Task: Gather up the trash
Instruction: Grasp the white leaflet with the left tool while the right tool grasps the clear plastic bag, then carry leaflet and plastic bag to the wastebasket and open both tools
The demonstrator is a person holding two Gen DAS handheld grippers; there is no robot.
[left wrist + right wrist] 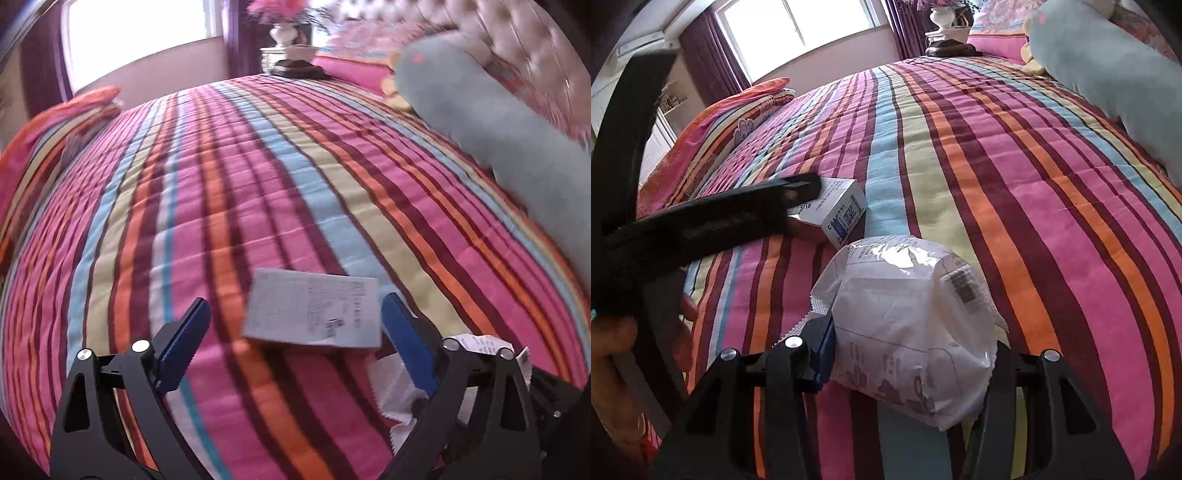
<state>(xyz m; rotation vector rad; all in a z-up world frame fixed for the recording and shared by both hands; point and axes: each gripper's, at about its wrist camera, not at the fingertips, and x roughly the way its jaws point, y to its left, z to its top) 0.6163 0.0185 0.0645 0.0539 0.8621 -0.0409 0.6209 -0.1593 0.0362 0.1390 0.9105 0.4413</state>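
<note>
A small white printed box (314, 314) lies on the striped bedspread (258, 184). My left gripper (295, 325) is open, its blue fingers on either side of the box, just short of it. My right gripper (908, 347) is shut on a puffy white plastic packet (905, 317) and holds it above the bed; the packet hides the right finger. The packet also shows at the lower right of the left wrist view (399, 387). In the right wrist view the box (838, 210) lies beyond the packet, partly covered by the black left gripper (746, 214).
A long light-blue plush pillow (498, 122) lies along the bed's right side by the tufted headboard (517, 37). A folded striped blanket (731, 114) sits at the far left. A vase of pink flowers (284, 33) stands on a nightstand beyond the bed, near the window (798, 26).
</note>
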